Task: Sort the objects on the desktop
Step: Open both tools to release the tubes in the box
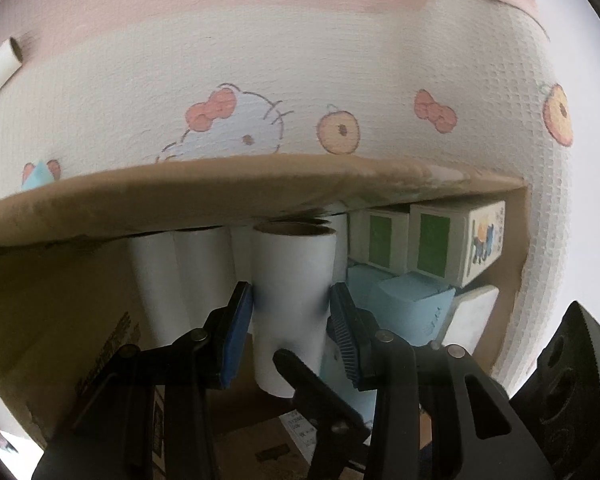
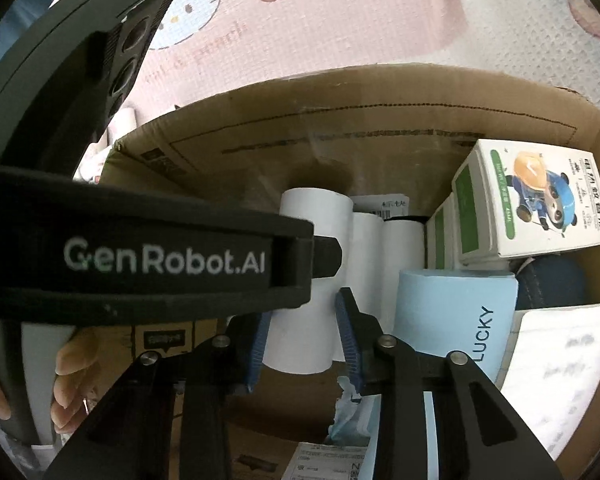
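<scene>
A white paper tube [image 1: 294, 280] stands upright in a cardboard box [image 1: 220, 196] among other white tubes [image 1: 168, 280]. My left gripper [image 1: 292, 304] is shut on it, a blue pad pressed to each side. In the right wrist view the same tube [image 2: 308, 240] sits between the pads of my right gripper [image 2: 302, 320], which is shut on its lower part. The left gripper's black body [image 2: 160, 264] crosses from the left and hides part of the right gripper's left pad. One black finger of the right gripper [image 1: 312, 392] shows in front of the tube's base.
Green-and-white cartons [image 2: 532, 200] with a cartoon panda stand at the box's right. Below them are a light blue "LUCKY" pack [image 2: 452, 316] and a white pack [image 2: 564, 352]. The box [image 2: 340, 128] rests on a cartoon-cat cloth [image 1: 340, 60], where a loose tube [image 1: 0, 68] lies. A hand [image 2: 72, 364] holds the left gripper.
</scene>
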`<state>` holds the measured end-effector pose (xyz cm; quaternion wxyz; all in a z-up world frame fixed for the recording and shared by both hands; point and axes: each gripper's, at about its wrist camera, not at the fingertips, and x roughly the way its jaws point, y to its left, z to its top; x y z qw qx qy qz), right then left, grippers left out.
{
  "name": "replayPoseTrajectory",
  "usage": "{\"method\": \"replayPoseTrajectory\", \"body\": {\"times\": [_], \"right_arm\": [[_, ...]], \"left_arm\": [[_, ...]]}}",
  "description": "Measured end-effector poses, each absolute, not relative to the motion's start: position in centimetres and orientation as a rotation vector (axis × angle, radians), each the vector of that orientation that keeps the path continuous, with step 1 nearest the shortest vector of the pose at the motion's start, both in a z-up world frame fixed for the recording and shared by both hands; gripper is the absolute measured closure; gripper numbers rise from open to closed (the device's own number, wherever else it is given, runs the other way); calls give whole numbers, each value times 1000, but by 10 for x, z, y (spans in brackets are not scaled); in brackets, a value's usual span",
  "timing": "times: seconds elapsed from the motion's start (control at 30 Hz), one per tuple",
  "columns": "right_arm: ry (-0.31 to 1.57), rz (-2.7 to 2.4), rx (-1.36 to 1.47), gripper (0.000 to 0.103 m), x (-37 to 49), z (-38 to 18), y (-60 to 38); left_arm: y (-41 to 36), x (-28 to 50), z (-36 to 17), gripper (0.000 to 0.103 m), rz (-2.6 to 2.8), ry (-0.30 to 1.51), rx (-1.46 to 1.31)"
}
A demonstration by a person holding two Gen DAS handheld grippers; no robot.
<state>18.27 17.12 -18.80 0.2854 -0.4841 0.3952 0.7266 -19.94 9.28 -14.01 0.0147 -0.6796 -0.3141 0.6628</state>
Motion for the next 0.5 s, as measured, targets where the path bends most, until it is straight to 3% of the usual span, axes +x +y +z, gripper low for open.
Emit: {"method": "replayPoseTrajectory", "body": {"times": [0.23,0.5], "right_arm": [[1170,1935,-1270,72,181,-203,174],[1203,1899,-1279,72,177,-209,176]], "left_arm": [[92,-201,-142,58,2080,-986,-2164],[99,-199,-140,58,2181,-848,-2128]]}}
